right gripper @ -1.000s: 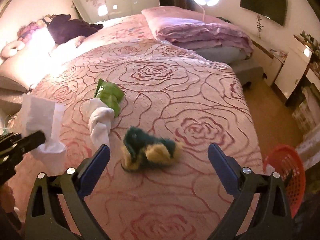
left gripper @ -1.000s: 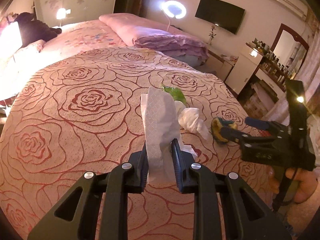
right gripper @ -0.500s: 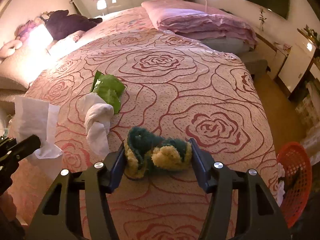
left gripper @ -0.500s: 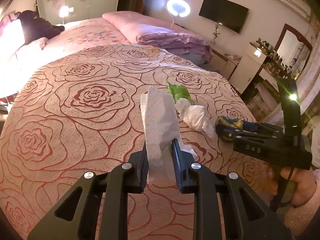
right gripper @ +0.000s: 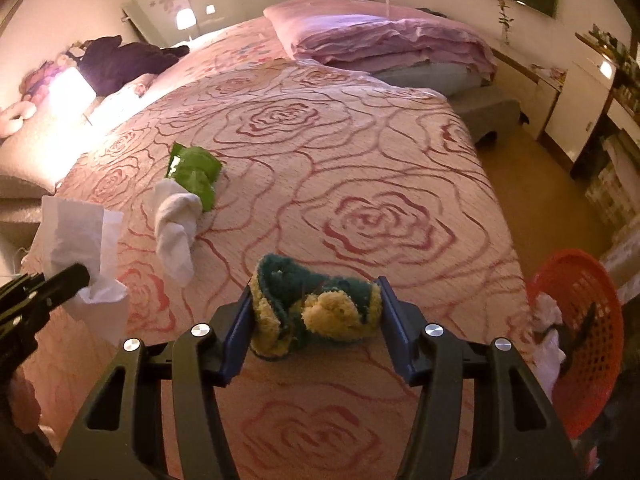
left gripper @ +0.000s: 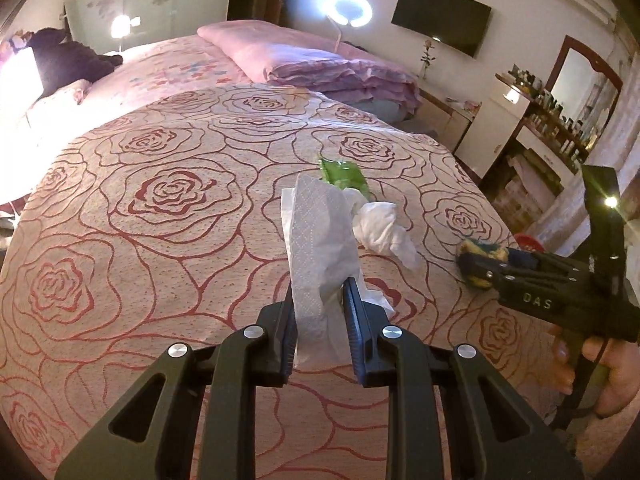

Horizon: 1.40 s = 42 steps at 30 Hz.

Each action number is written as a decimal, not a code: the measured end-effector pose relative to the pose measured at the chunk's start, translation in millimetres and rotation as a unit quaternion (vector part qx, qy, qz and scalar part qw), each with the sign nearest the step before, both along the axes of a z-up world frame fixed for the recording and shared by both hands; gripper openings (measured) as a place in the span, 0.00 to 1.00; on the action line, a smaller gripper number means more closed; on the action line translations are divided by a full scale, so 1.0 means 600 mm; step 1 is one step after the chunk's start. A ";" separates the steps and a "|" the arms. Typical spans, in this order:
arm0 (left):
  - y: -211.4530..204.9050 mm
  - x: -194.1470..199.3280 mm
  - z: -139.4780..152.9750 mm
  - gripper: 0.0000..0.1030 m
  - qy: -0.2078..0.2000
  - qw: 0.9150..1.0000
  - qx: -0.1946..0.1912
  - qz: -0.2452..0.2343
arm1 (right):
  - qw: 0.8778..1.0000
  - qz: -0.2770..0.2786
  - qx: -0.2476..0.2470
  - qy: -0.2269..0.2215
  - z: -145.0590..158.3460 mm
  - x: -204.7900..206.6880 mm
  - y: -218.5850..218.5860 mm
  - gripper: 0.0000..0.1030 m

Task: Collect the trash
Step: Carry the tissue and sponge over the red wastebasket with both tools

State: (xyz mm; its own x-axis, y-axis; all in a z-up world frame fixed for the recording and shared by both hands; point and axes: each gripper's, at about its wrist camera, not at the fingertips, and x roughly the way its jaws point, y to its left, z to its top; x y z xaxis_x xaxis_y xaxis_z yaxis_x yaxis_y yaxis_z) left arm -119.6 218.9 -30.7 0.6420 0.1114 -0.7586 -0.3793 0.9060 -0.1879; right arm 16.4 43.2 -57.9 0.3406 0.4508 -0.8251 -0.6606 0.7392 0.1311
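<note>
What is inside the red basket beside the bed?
The red basket holds crumpled white tissue and something dark I cannot identify. Its far wall and the frame edge hide the rest.

Home bedroom, bed [left gripper: 168,184], folded quilt [right gripper: 384,44], wall TV [left gripper: 440,18]

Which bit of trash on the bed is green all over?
The green wrapper, lying farthest up the bed. The twisted tissue touching it is white, and the fuzzy wad between the right gripper pads is green and yellow.

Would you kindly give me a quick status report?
Left tongs shut on tissue. Right tongs gripping fuzzy green-yellow wad. Twisted white tissue, green wrapper remain. Nothing blocking.
</note>
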 end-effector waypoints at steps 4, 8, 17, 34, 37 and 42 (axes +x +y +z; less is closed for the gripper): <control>-0.012 0.005 0.003 0.20 0.001 1.000 0.003 -0.010 | 1.000 -0.007 -0.004 -0.006 0.007 -0.007 -0.032 0.53; -0.029 0.008 0.006 0.20 0.001 1.000 0.006 -0.023 | 1.000 -0.006 -0.010 -0.008 0.008 -0.015 -0.054 0.53; -0.074 -0.002 0.010 0.20 0.002 0.999 0.009 -0.044 | 1.000 -0.001 -0.016 0.002 -0.010 -0.035 -0.062 0.57; -0.100 0.009 0.017 0.20 0.015 0.998 0.026 -0.049 | 1.000 0.014 0.005 -0.017 0.003 -0.045 -0.065 0.49; -0.104 0.029 0.030 0.20 0.013 0.998 0.033 -0.056 | 0.999 0.006 0.024 -0.022 0.024 -0.028 -0.076 0.49; -0.120 0.075 0.051 0.20 0.006 0.996 0.049 -0.077 | 0.998 -0.014 0.060 -0.032 0.063 0.006 -0.101 0.49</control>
State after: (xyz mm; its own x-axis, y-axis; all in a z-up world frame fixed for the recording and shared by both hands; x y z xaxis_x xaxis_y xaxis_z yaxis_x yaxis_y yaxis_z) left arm -74.9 146.8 -0.3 0.6483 0.0860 -0.7565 -0.2367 0.9671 -0.0929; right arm 19.8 -17.2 -20.2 0.4041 0.5342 -0.7426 -0.6495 0.7392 0.1783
